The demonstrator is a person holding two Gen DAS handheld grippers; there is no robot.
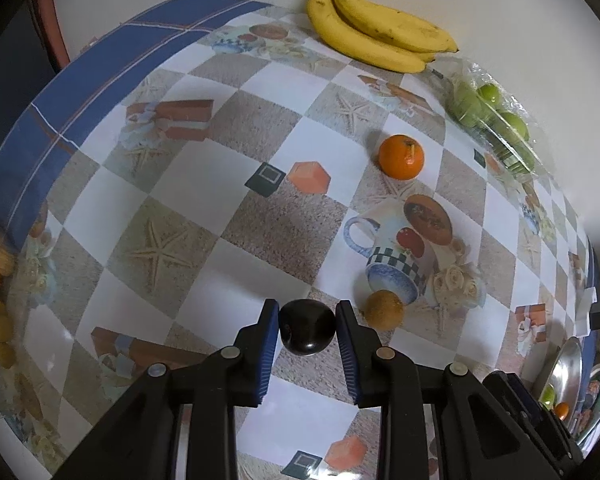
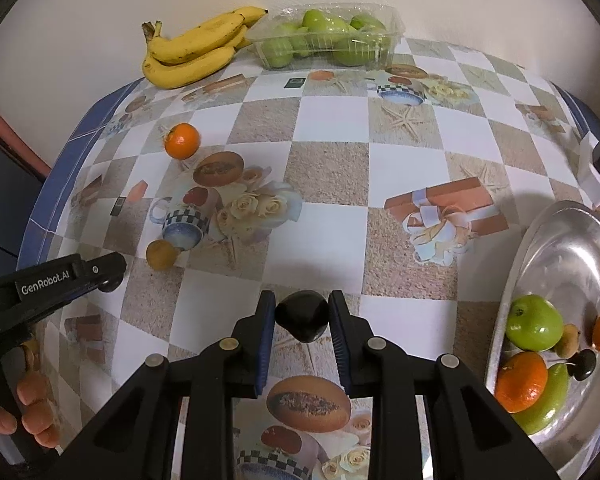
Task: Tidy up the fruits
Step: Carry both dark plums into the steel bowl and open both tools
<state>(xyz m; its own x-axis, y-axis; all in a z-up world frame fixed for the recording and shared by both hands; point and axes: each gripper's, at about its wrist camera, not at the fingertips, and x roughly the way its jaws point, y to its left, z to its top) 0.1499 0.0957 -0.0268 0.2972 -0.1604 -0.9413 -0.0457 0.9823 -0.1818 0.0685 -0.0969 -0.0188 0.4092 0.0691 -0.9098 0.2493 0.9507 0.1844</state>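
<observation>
Now each tool grasps a small dark glossy plum: left tool [image 1: 307, 320], right tool [image 2: 302, 312]. Lift both straight, then lower them gently into the silver metal tray [image 2: 572, 248] at the tabletop's right edge, avoiding rolling fruit.

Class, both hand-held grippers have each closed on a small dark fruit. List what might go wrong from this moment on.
1. The left hand-held gripper pinches its dark fruit near the fingertips only; being round and glossy, it may slip out when lifted.
2. The small brown fruit lies just beside that hand-held gripper and could be knocked rolling.
3. The metal tray already holds loose fruit; dropping the right hand-held gripper's fruit there may scatter it.
</observation>
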